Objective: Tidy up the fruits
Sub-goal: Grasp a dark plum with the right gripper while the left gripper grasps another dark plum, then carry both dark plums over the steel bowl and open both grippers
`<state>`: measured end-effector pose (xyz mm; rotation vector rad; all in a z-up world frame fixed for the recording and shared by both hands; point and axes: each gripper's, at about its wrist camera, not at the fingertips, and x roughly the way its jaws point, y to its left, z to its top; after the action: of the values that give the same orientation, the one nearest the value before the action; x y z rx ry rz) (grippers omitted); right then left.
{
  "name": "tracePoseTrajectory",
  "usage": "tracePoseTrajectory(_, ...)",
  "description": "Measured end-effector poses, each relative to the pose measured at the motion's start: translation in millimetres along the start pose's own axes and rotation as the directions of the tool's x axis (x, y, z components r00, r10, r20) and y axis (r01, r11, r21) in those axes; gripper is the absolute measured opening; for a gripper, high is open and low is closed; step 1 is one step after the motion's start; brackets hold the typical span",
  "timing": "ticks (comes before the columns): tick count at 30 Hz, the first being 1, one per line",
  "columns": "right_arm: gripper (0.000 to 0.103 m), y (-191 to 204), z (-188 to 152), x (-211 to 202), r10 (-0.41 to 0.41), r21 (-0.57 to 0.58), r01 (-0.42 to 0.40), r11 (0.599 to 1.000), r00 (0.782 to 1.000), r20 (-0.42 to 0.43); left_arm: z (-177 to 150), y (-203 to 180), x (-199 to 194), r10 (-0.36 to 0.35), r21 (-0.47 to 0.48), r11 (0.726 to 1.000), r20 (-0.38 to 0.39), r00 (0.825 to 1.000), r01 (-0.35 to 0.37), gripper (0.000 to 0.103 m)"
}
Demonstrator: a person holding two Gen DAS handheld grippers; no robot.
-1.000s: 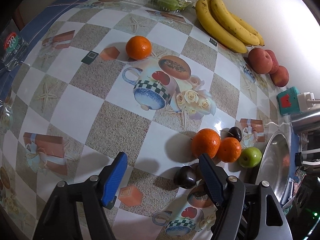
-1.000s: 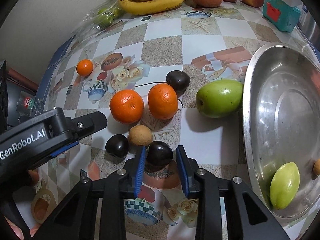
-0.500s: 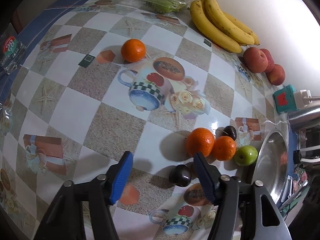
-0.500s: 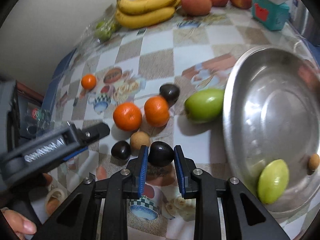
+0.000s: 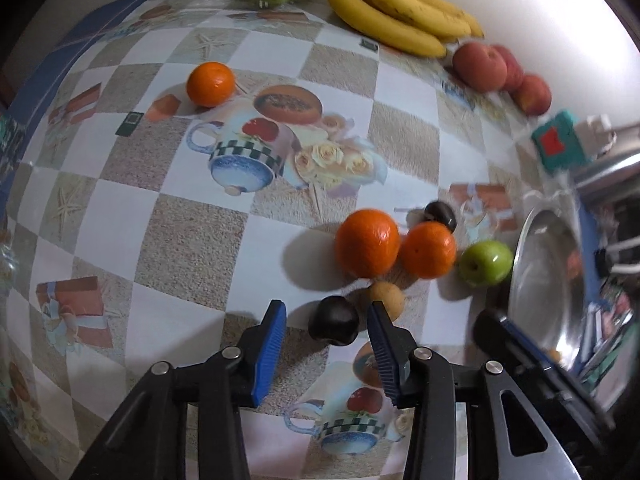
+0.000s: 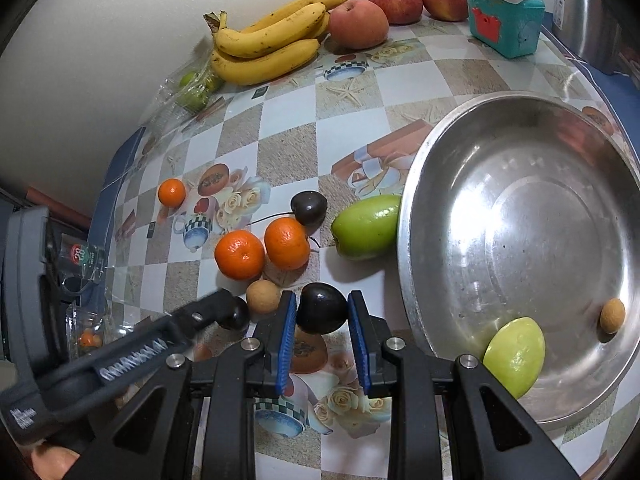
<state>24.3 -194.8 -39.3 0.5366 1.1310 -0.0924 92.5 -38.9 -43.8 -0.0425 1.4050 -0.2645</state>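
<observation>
Hand-held gripper (image 6: 322, 314) steeply downward, perhaps tilted

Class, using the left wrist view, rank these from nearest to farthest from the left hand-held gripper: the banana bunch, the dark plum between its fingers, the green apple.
1. Dark plum, between the left hand-held gripper fingers.
2. Green apple, right, beside the steel bowl.
3. Banana bunch, far, against the wall.

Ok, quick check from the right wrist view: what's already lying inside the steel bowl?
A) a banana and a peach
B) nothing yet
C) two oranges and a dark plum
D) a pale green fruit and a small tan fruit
D: inside the steel bowl lie a pale green fruit near its front rim and a small tan fruit further right; the oranges and bananas sit outside it.
</observation>
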Motion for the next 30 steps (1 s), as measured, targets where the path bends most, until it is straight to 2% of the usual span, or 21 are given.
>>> tracePoseTrajectory(9, 0.027, -4.7, 1.2, -2.5, 0.013, 0.019, -0.013, 1.000, 1.000, 0.006, -2.4, -12.7, 11.6, 0.032, 0.060, 0.998, -0.018, 0.999, -0.031, 0.046)
tracePoseTrajectory(13, 0.027, -4.6, 1.2, -3.0, 0.016, 0.024, -0.016, 1.000, 1.000, 0.007, -2.2, -13.0, 11.4, 0.030, 0.064, 0.997, -0.010, 0.999, -0.030, 0.032)
tracePoseTrajectory(17, 0.027, -4.7, 1.3, -4.0, 0.022, 0.025, -0.023, 0.999, 1.000, 0.010, -0.4, -13.9, 7.4, 0.025, 0.060, 0.998, 0.006, 1.000, -0.025, 0.030)
tracePoseTrajectory(27, 0.027, -11.5, 3.6, -14.3, 0.030, 0.044, -0.032, 0.999, 0.999, 0.040, 7.8, -5.9, -27.5, 0.002, 0.009, 1.000, 0.124, 0.992, -0.004, 0.030)
tracePoseTrajectory(30, 0.027, -17.7, 4.6, -20.6, -0.005, 0.055, 0.001, 0.998, 0.998, 0.061, 8.8, -2.3, -36.1, 0.000, -0.004, 1.000, 0.152, 0.988, 0.001, 0.030)
